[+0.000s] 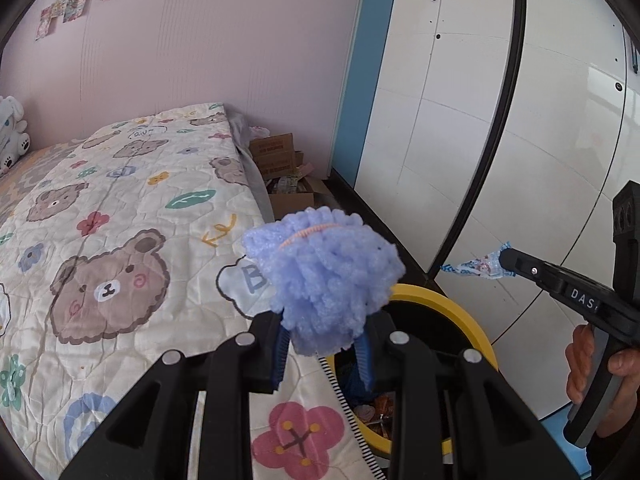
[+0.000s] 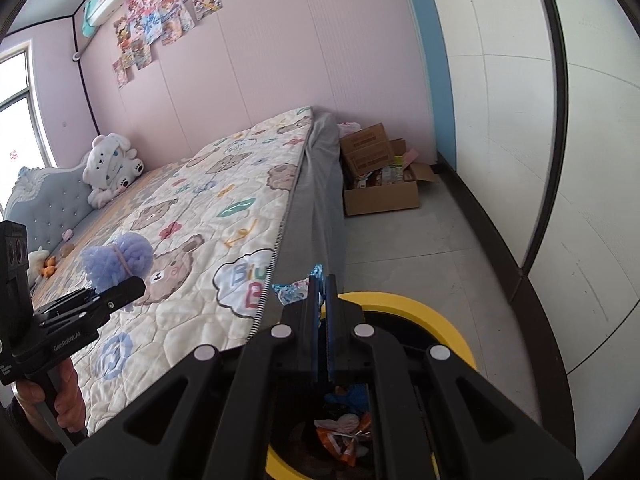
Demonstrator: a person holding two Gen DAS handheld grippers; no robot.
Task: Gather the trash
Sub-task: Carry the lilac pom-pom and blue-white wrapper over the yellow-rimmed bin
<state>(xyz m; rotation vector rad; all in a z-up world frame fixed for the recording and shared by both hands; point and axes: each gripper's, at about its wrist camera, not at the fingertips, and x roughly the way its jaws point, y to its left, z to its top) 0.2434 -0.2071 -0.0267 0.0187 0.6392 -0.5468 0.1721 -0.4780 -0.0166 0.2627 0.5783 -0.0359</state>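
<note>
The left gripper is clamped on a fluffy lilac yarn ball, its blue pads pressing the ball's lower sides while most of the ball bulges out beyond the fingertips. It hangs over the near edge of the bed quilt, just left of the yellow-rimmed bin that stands on the floor beside the bed.

The right gripper has its jaws pressed together on a thin blue-and-white wrapper, which sticks out to the left of the fingertips. This gripper is above the near side of the bin, where orange and pale wrappers already lie inside.

In the left wrist view the wrapper trails from the right gripper's tip; its print is too small to read, probably a snack packet. A cardboard box sits far off on the floor by the wall.
</note>
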